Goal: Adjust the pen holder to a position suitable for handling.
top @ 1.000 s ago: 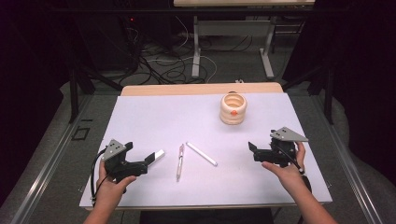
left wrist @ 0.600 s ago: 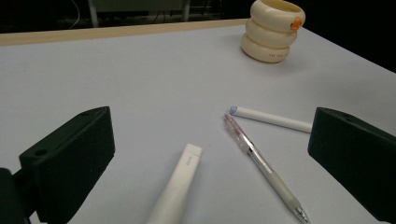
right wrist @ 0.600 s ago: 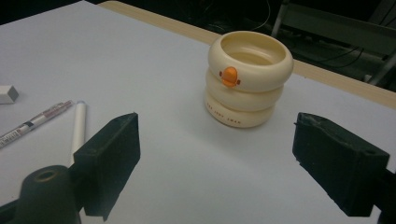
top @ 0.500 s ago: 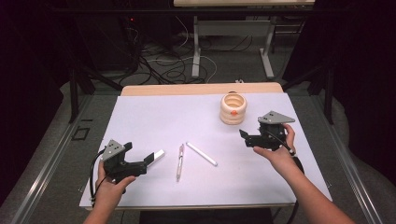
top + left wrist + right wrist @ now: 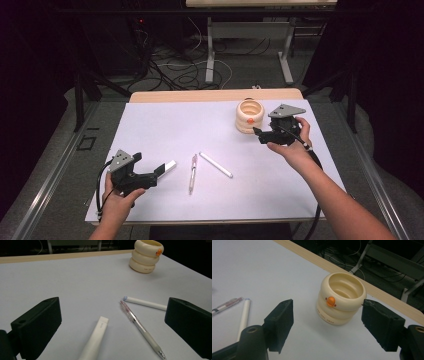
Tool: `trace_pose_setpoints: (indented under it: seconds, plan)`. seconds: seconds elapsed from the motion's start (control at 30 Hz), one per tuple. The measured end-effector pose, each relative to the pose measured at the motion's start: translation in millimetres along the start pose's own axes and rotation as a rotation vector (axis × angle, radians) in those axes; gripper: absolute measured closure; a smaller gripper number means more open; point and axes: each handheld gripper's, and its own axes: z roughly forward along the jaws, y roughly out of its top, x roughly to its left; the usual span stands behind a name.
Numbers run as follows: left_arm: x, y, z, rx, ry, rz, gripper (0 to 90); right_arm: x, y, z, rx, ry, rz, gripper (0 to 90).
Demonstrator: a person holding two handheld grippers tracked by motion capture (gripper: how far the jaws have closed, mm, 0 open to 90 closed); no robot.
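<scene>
Left hand-held gripper [image 5: 159, 176]: parked low at the near-left of the tabletop [image 5: 200, 125], jaws wide apart, nothing in them. In the left gripper view the flat white marker-ish stick [image 5: 95, 338] lies right between them, not gripped.

Clear pen [image 5: 193, 173]: lying flat mid-table, just right of that stick, its far end near the white capped pen [image 5: 216, 164], which lies slanted beside it.

Pen cup [image 5: 250, 115]: cream, ribbed like stacked rings, orange dot on the side, upright and empty near the far edge.

Right hand-held gripper [image 5: 258, 134]: hovering just beside the cup on its right, jaws spread wide with the cup framed between them in the right gripper view, not touching, holding nothing.

What could go wrong: my guess is the cup is light and rounded, so if one jaw lands first it'll tip or skate toward the wooden edge. Pinching on a bulge instead of a groove could make it squirt out.
</scene>
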Motion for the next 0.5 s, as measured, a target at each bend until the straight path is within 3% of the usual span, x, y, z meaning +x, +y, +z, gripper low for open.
trace_pose_setpoints:
  seconds: [0.3, 0.5]
  plan:
    - [1.6, -0.5, 0.4, 0.004, 0.001, -0.004, 0.8, -8.3, 13.8, 10.2, 0.018, 0.012, -0.007, 36.8]
    - [2.5, -0.9, 0.5, 0.008, 0.001, -0.003, 0.8, -15.0, 23.2, 19.3, 0.043, 0.03, -0.03, 39.2]
